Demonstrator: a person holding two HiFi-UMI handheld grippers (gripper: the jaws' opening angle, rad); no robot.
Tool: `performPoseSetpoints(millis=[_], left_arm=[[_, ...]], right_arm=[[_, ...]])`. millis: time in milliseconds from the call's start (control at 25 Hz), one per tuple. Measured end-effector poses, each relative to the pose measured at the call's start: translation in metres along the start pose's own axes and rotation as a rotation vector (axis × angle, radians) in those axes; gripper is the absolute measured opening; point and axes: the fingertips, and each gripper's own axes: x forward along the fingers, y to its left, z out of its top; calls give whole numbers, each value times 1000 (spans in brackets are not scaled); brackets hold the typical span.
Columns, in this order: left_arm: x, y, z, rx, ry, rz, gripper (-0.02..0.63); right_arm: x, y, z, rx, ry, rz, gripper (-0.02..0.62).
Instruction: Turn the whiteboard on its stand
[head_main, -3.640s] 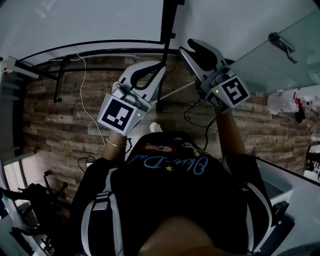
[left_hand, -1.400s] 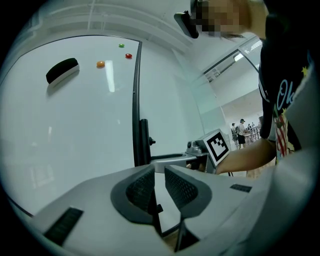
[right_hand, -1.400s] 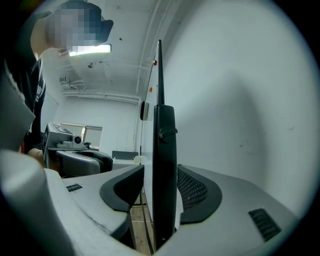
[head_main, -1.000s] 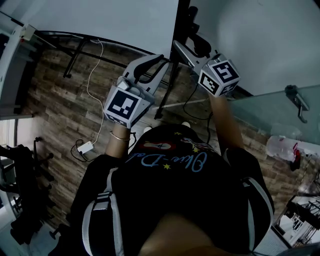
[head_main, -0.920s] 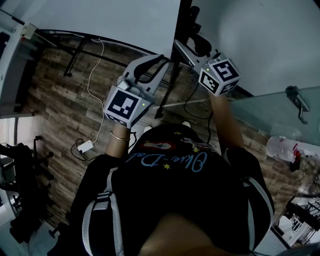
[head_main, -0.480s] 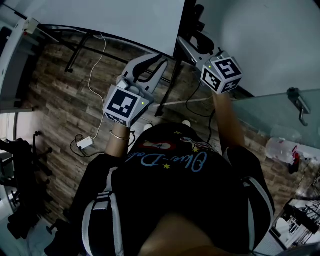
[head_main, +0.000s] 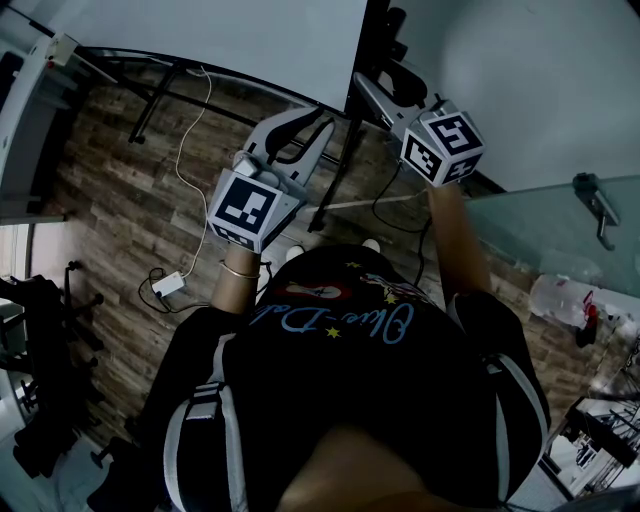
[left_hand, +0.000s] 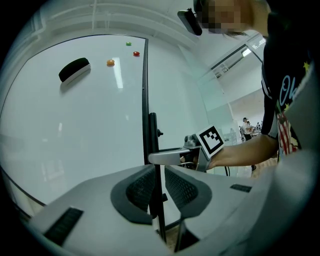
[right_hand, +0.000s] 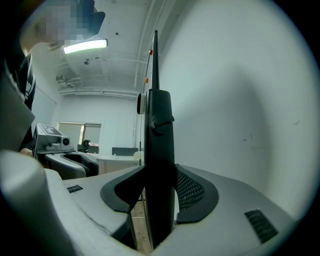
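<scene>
Closing just now, right claw (right_hand: 157, 177) clamped wide on stand post (right_hand: 159, 125)

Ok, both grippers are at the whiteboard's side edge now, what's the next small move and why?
Probably swing the left gripper sideways to pivot the whiteboard a little: the board's black edge frame runs between its narrow-set jaws, while the right gripper, whose jaws have just been closing, clasps the stand's upright post, which should brace it.
</scene>
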Motion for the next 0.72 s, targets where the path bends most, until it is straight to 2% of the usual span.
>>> performPoseSetpoints(millis=[720], left_arm=[[6,-2,-10,-7,33,2,72]], right_arm=[[1,15,-1,-7,8,26,187]])
